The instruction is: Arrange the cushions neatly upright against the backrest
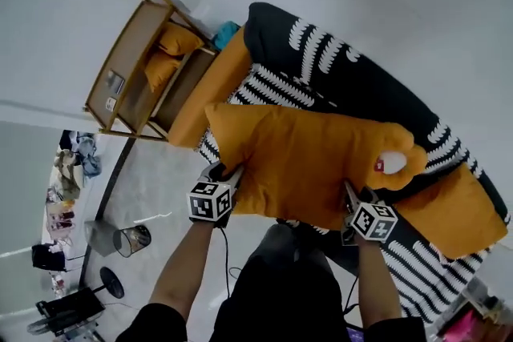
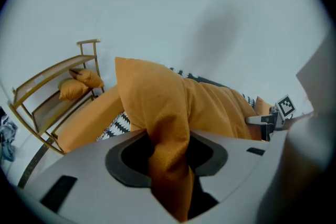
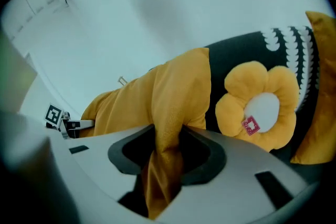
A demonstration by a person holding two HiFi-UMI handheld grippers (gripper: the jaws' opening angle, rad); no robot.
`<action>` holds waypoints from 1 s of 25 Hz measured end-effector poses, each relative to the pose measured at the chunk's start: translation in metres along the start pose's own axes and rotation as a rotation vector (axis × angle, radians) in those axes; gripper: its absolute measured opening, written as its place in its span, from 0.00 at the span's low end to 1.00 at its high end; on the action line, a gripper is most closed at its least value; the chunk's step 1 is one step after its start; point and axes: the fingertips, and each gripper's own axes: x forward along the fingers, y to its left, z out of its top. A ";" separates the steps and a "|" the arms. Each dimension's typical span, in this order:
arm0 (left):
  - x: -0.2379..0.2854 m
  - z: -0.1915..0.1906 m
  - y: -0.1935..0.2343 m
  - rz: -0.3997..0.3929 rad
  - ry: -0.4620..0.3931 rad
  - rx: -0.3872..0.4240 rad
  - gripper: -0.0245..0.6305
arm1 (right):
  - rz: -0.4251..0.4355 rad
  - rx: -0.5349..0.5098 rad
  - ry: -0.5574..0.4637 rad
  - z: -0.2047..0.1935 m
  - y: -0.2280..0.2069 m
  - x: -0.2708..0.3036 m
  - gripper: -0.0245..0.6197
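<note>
Left tongs clamped on a bunched corner of the big orange fabric cushion; right tongs pinch the opposite corner; the cushion's long axis hangs stretched between them, the black white-patterned backrest straight ahead beyond it; only the right gripper view shows the yellow flower-shaped plush cushion whole, against that backrest.

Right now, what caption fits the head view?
Left tool and right tool hold a large orange cushion by its near edge over the sofa.
</note>
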 end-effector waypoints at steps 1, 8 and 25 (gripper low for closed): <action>-0.009 0.008 -0.007 -0.007 -0.023 0.013 0.31 | -0.002 -0.006 -0.025 0.006 0.005 -0.013 0.29; -0.018 0.079 -0.033 -0.068 -0.140 0.115 0.33 | -0.026 0.001 -0.199 0.057 0.014 -0.050 0.30; 0.129 0.226 0.035 -0.378 -0.137 0.276 0.36 | -0.357 0.145 -0.436 0.128 0.019 0.049 0.33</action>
